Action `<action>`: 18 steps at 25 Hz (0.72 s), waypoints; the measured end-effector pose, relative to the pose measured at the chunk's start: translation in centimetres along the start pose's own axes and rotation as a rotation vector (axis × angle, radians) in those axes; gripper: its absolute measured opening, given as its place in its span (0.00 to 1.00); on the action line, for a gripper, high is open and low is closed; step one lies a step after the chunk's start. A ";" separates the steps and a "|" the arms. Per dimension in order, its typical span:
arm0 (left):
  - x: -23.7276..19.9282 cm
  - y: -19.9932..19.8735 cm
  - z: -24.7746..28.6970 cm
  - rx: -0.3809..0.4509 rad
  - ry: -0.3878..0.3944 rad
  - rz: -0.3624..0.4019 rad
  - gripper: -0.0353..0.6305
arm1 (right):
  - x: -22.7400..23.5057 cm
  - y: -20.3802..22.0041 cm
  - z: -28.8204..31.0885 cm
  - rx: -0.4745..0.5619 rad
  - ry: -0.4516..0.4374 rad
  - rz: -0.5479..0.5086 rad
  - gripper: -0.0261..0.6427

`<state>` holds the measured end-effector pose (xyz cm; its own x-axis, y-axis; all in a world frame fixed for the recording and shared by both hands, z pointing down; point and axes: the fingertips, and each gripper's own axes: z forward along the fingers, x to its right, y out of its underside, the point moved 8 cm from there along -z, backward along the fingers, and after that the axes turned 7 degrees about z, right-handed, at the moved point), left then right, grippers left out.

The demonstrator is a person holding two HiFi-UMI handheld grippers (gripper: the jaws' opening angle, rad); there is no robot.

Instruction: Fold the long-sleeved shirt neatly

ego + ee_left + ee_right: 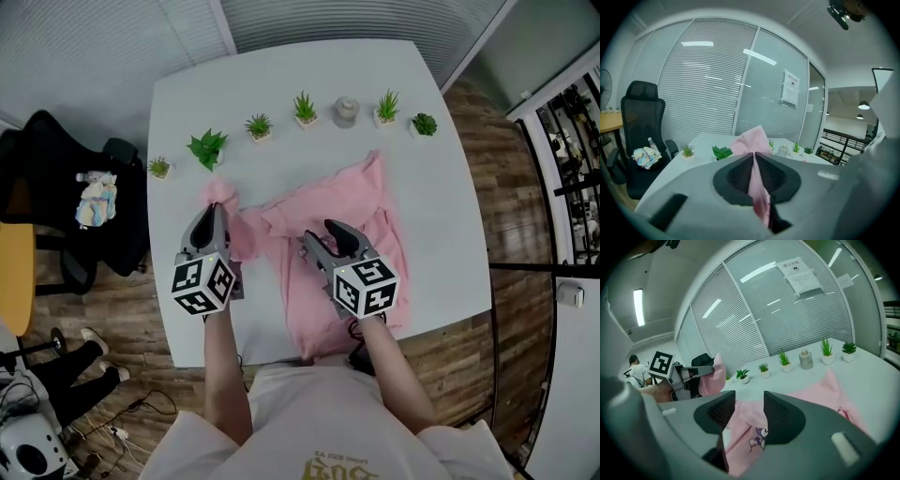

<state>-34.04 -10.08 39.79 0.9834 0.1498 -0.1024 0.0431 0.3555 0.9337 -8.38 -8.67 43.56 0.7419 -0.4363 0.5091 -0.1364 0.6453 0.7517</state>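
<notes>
Between the left gripper's shut fingers the shirt is pinched; the right gripper's stand open over it.

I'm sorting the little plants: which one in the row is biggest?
The broad-leaved plant, second from the left in the head view; the others are smaller tufts.

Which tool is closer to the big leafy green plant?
Left. The left tool pinches the pink shirt close to the leafy plant; the right tool hangs open over the shirt's middle, farther away.
</notes>
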 end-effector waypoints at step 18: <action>5.6 -3.6 2.2 0.072 0.083 0.047 0.08 | 3.4 -1.5 -2.5 0.065 0.026 0.062 0.33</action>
<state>-28.29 -12.50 36.60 0.9667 0.2418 -0.0832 0.0126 0.2797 0.9600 -4.02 -9.54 43.08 0.7475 -0.3793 0.5454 -0.2247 0.6282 0.7449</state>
